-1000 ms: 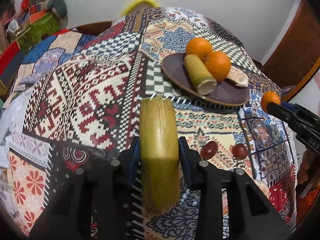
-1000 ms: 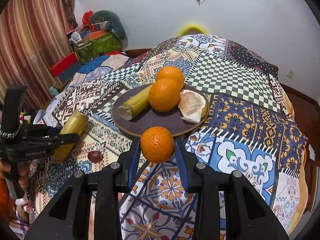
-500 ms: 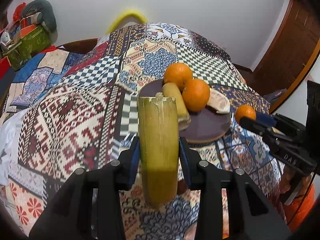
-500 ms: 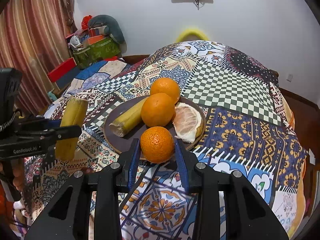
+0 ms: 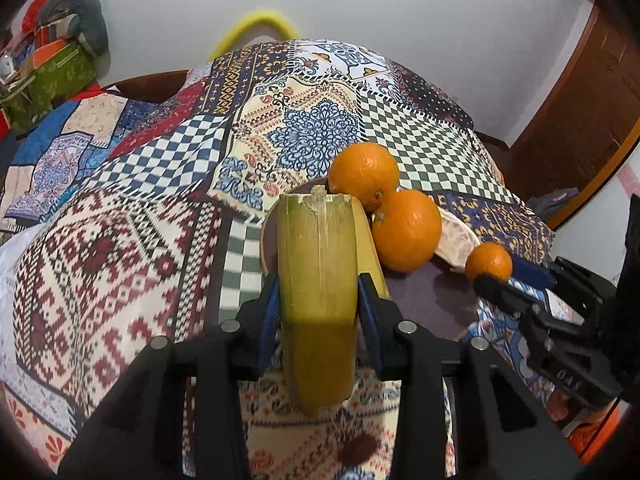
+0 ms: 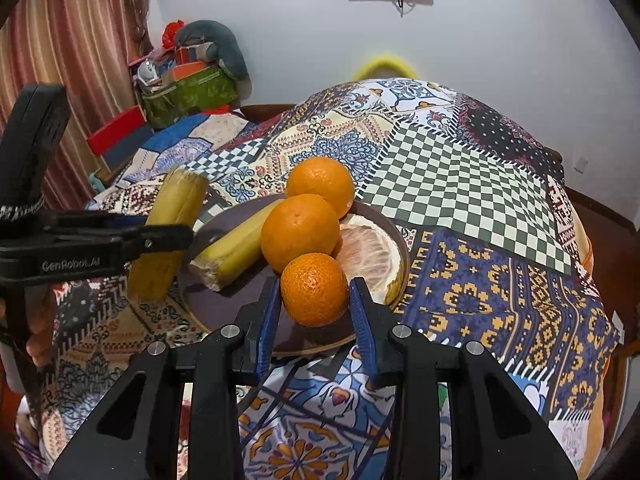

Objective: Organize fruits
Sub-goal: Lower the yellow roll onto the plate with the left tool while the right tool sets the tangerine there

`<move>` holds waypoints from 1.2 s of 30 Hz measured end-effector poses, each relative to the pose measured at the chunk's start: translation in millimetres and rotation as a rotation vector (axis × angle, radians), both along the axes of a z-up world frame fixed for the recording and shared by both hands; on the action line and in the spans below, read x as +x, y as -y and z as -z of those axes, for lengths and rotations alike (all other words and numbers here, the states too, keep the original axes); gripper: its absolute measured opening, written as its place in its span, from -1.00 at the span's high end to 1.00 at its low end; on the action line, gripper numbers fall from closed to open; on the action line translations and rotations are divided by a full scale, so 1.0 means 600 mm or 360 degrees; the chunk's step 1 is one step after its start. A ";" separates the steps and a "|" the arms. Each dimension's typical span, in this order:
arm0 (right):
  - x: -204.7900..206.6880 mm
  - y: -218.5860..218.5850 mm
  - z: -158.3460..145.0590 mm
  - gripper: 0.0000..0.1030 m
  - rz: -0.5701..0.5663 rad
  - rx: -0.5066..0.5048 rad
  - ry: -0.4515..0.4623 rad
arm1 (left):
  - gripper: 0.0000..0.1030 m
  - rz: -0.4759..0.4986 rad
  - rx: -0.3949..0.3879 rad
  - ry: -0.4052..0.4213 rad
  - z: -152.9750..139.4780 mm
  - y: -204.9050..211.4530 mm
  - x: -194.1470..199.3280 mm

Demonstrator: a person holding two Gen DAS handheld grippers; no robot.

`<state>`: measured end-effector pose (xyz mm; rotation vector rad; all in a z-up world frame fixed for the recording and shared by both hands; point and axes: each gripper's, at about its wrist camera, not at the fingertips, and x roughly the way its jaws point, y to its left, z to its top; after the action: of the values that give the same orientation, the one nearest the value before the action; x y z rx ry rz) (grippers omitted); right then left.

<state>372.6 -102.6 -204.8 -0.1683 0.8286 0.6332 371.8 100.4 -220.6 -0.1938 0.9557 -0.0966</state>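
My left gripper (image 5: 318, 308) is shut on a yellow-green sugarcane piece (image 5: 318, 280), held above the near left rim of the dark round plate (image 5: 432, 300). In the right wrist view the piece (image 6: 168, 232) hangs at the plate's left edge. My right gripper (image 6: 314, 300) is shut on a small orange (image 6: 314, 294), held over the plate's (image 6: 224, 304) front part. On the plate lie two oranges (image 6: 300, 232), another sugarcane piece (image 6: 236, 248) and a peeled pomelo segment (image 6: 368, 256).
The plate sits on a patchwork-patterned cloth (image 6: 460, 184) over a round table. A dark red fruit (image 5: 358, 450) lies on the cloth below my left gripper. A green box with clutter (image 6: 188, 92) stands by the wall at the far left.
Both grippers have moved toward the plate with their fruit. The sugarcane piece has come to the plate's left rim and the small orange is now over its front part.
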 end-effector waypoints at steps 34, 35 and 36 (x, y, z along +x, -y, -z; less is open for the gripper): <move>0.013 -0.013 0.013 0.23 -0.0008 0.0002 -0.0076 | 0.29 0.0005 0.0133 -0.0017 -0.001 0.019 0.043; 0.009 -0.010 0.008 0.23 -0.0005 0.0001 -0.0069 | 0.29 0.0007 0.0137 -0.0004 -0.007 0.021 0.035; 0.005 -0.008 0.002 0.23 -0.0003 0.0001 -0.0059 | 0.29 0.0011 0.0140 0.0005 -0.011 0.022 0.028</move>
<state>375.6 -97.7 -206.0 -0.1573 0.8644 0.6399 388.3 87.0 -213.8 -0.1090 0.9552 -0.0612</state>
